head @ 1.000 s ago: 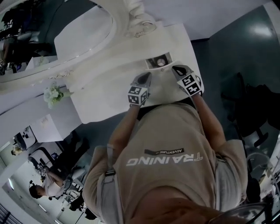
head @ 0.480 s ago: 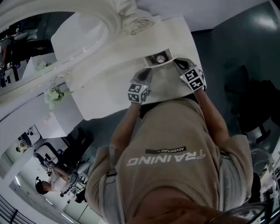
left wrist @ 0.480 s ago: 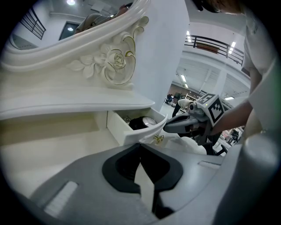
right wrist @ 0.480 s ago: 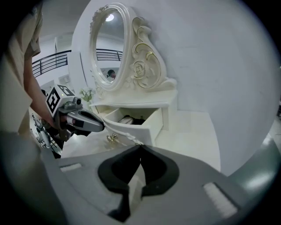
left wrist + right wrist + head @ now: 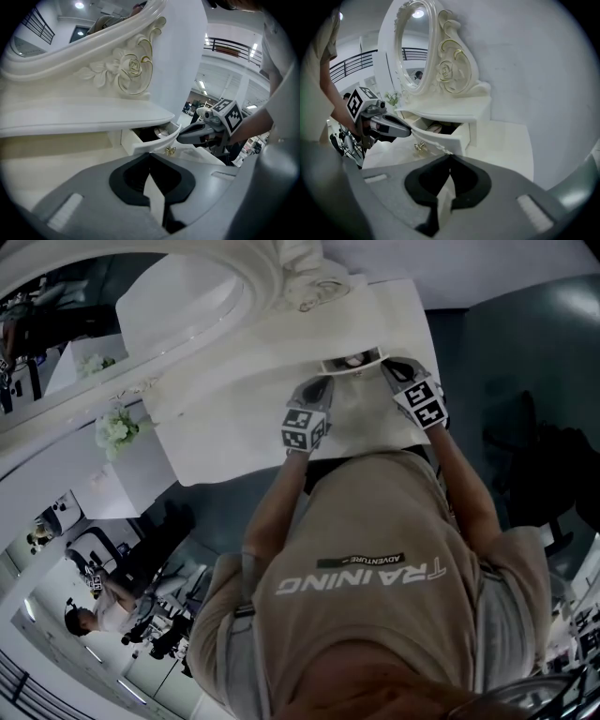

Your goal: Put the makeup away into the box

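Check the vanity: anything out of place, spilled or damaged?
Only the small drawer stands partly open, with a pale item inside. Nothing looks spilled or broken. The left tongs and right tongs are shut and empty.

"TRAINING" and "ADVENTURE" on the shirt (image 5: 375, 512)

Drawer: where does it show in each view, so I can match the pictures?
Head view: drawer top, right of centre.
Left gripper view: drawer centre.
Right gripper view: drawer centre, slightly left.
Shared landmark: carved mirror frame beside it in all three.
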A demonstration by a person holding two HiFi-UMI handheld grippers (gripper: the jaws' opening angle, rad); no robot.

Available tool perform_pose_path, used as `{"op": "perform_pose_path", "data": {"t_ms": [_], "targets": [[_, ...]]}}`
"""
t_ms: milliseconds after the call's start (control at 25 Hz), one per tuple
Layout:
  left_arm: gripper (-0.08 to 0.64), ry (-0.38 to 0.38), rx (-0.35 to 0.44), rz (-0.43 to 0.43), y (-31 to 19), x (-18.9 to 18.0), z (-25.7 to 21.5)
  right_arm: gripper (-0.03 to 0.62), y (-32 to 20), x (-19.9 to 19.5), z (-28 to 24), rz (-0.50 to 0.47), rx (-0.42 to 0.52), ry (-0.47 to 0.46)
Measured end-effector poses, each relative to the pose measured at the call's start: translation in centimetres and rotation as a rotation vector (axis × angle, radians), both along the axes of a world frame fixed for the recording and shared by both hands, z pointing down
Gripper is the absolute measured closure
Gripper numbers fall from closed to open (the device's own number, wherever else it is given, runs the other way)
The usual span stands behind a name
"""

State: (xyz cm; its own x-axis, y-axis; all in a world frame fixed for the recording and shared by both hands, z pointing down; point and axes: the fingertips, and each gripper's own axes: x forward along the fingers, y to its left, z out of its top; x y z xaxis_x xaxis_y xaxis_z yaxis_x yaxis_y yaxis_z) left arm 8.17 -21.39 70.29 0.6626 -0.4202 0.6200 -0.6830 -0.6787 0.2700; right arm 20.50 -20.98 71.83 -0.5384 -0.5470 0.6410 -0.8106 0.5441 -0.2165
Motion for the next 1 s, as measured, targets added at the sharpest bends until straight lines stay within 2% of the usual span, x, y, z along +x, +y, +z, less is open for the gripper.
{"op": "perform_pose_path", "data": {"t_ms": [360, 520, 800, 1000], "targets": [[0.56, -0.001, 0.012, -0.055, -2.2, 0.1, 0.1, 0.589, -2.0, 0.1, 0.2, -0.011, 0.012, -0.016], [0.56, -0.005, 0.015, -0.059, -2.6, 0.4, 0.2, 0.589, -2.5, 0.4, 0.3, -0.008, 0.019, -0.05], [0.56, 0.006, 0.035, -0.118, -4.0, 0.3, 0.2, 0.589, -3.8, 0.4, 0.4, 0.018, 0.043, -0.099], [0.56, 0.008, 0.048, -0.134, -5.3, 0.1, 0.3, 0.589, -4.5, -0.3, 1.1, -0.018, 0.042, -0.049]]}}
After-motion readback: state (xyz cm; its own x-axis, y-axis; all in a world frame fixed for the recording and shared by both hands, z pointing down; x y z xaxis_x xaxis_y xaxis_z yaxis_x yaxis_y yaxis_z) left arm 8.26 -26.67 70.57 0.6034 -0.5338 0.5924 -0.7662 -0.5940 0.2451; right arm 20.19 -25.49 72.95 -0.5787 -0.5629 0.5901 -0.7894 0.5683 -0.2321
